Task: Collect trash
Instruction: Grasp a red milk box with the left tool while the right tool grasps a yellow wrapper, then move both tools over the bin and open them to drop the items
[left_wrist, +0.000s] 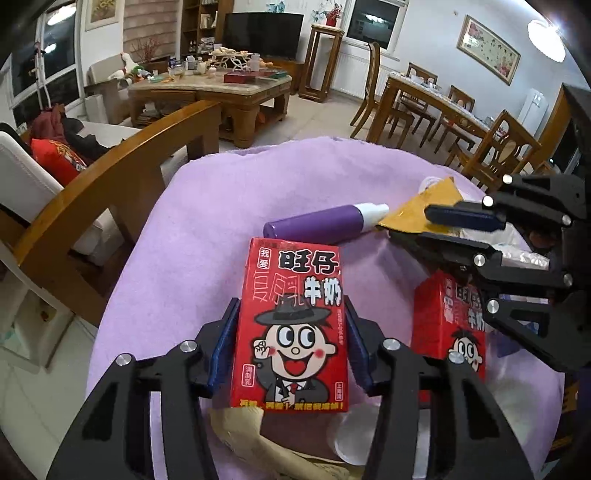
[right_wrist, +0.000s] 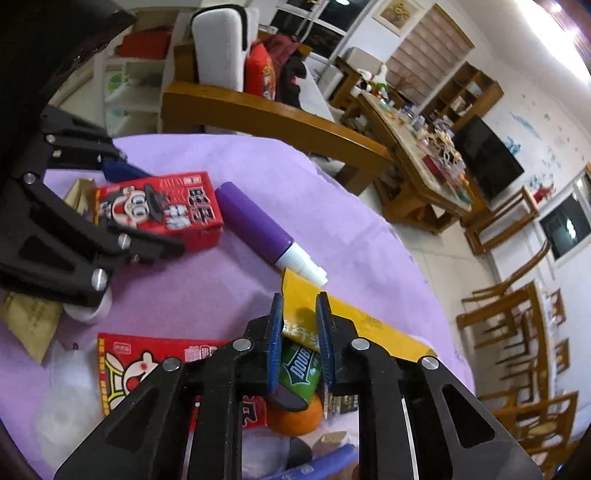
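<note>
Trash lies scattered on our purple cloth (left_wrist: 192, 229). Nearest, our left gripper (left_wrist: 290, 345) clamps a red milk carton (left_wrist: 291, 321) between its blue pads. A second carton (left_wrist: 448, 321) lies just right of it. Our right gripper (right_wrist: 298, 334) stands narrow around a yellow wrapper (right_wrist: 295, 295), pads at its edges; whether they press it we cannot tell. Farther off, a purple tube (left_wrist: 317, 223) lies touching that wrapper.
</note>
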